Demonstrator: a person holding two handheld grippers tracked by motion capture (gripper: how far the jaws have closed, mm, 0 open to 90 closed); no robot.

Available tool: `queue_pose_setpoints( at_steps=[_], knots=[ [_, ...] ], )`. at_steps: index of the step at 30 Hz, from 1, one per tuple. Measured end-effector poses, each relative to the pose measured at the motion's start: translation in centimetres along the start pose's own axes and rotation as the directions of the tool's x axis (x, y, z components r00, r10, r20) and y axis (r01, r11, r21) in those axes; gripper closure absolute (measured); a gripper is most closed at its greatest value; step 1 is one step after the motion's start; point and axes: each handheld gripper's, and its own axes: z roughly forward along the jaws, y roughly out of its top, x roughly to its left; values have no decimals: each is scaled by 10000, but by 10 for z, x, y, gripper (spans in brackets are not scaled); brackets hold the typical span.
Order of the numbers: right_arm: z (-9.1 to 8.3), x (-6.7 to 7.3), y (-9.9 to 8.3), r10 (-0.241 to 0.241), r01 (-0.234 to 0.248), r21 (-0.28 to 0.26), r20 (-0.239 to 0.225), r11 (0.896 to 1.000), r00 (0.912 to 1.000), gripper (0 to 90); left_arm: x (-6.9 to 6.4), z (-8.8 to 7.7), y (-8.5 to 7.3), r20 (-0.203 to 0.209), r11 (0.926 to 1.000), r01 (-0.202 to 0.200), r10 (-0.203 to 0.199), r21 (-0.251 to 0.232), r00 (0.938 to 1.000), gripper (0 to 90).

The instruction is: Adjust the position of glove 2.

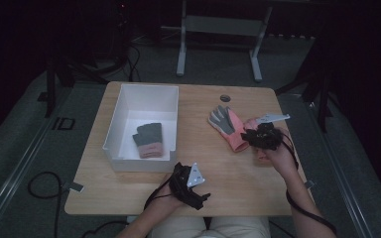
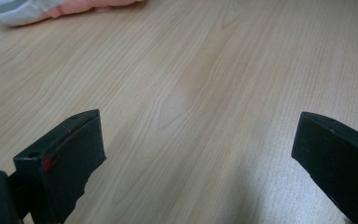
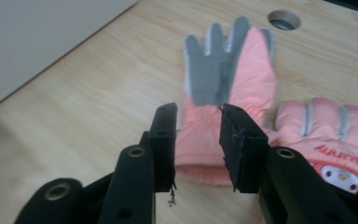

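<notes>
1. Nearest you, your left gripper rests at the table's front edge, jaws spread wide with nothing between them.
2. Your right gripper straddles the cuff of a pink glove, jaws partly closed, not visibly pinching; seat deeper before squeezing (a second pink glove overlaps).
3. Farther left, the white box holds a grey glove.

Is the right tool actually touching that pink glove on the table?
Cannot tell. In the right gripper view the right tool has its jaws either side of the pink glove's cuff, but no contact or gap shows plainly.
</notes>
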Motion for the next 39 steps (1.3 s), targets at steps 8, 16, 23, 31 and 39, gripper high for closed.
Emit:
queue_pose_setpoints(
  at_steps=[8, 16, 23, 31, 39],
  knots=[
    [37, -7, 24, -523, 531, 379, -199, 9979, 9984, 689, -2, -9, -13, -635, 9944, 767, -813, -728, 9947, 21],
    [91, -11, 34, -1391, 1396, 1280, -130, 9819, 9902, 685, 1, -17, -22, -980, 9865, 1065, -1190, -1243, 9881, 21],
    [119, -22, 23, -996, 1037, 2068, -299, 9729, 9946, 691, 4, -15, -25, -801, 9884, 1007, -1101, -1136, 9907, 21],
    [124, -24, 26, -40, 37, 2524, 8, 9676, 10000, 813, -3, -9, -23, -641, 9934, 599, -664, -979, 9957, 21],
    [112, -19, 27, 599, -716, 1954, 647, 9781, 9961, 875, -5, -8, -23, -537, 9937, 568, -622, -968, 9966, 21]
  ],
)
